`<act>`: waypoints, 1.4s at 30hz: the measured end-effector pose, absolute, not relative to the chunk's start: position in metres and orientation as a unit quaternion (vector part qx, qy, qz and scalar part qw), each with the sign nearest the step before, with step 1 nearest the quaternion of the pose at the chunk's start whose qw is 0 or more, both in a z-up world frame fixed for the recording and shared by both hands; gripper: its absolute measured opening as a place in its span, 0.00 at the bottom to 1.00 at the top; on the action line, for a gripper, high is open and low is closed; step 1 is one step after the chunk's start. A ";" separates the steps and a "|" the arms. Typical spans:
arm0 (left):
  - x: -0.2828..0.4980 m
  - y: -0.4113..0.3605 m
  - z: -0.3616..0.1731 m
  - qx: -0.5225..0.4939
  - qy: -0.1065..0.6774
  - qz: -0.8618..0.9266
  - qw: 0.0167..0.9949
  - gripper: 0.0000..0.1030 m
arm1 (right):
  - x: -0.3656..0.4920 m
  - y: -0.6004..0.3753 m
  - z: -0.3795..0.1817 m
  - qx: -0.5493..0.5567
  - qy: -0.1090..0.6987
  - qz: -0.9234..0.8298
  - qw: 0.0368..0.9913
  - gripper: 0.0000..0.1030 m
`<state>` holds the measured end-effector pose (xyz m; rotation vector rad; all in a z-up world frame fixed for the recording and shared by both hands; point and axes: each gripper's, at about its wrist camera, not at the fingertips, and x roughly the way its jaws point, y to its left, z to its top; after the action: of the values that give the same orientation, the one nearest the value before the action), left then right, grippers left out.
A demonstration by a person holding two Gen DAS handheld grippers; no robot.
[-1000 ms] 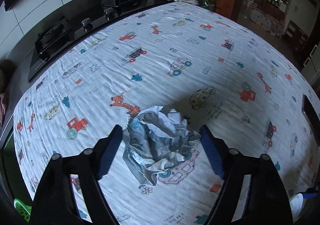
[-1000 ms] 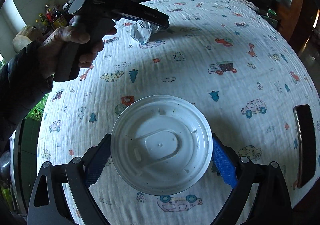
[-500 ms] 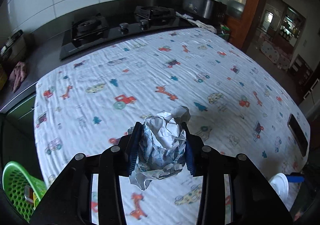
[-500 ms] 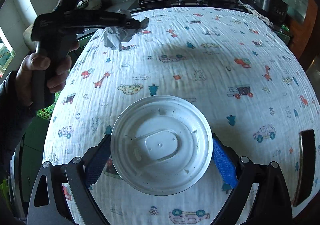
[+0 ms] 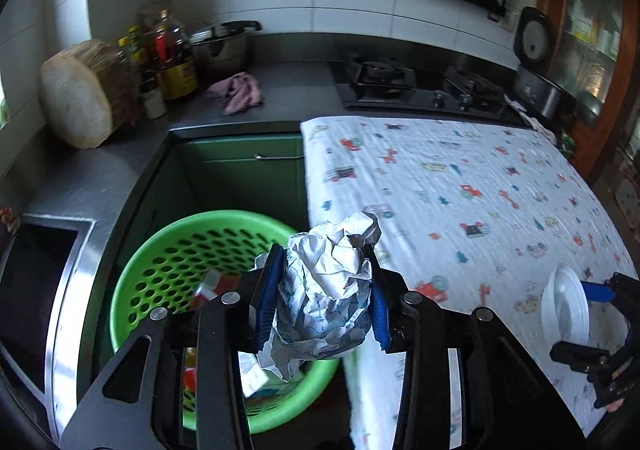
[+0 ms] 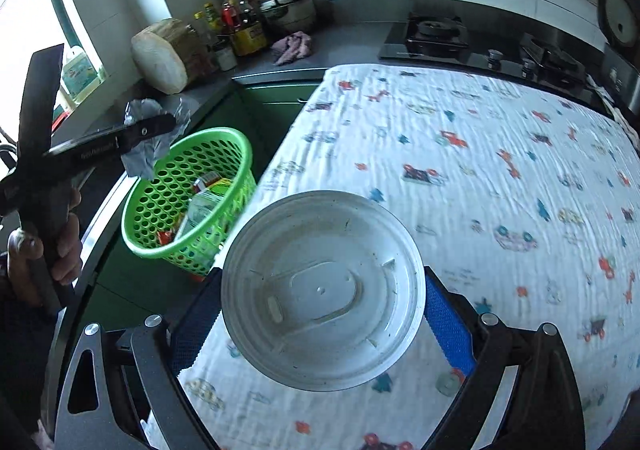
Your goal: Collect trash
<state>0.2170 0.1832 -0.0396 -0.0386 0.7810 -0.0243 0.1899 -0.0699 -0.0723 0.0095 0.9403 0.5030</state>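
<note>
My left claw pinches a crumpled ball of white paper with faint blue print, held in the air over the near rim of the green perforated basket, which stands on the floor beside the table and already holds some packaging. My right claw grips a round white plastic lid, flat side facing me, above the table's edge.

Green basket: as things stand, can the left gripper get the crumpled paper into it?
Probably yes. The left gripper is shut on the crumpled paper and hangs over the near rim of the green basket, whose mouth is open with only a few scraps inside. Nothing stands between them.
</note>
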 end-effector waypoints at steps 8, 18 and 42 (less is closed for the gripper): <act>0.207 0.273 -0.066 -0.070 0.410 0.064 0.907 0.38 | 0.230 0.030 -0.059 -0.014 0.437 0.300 0.848 0.88; 0.201 0.326 -0.110 -0.138 0.446 0.081 0.880 0.52 | 0.281 0.129 -0.076 -0.008 0.464 0.334 0.820 0.89; 0.149 0.290 -0.070 -0.108 0.405 0.082 0.904 0.95 | 0.233 0.089 -0.067 -0.074 0.432 0.289 0.851 0.92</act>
<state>0.1494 0.2899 -0.0695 -0.2225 0.8377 0.1699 0.2333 0.0893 -0.0674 -0.1561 0.9104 0.6085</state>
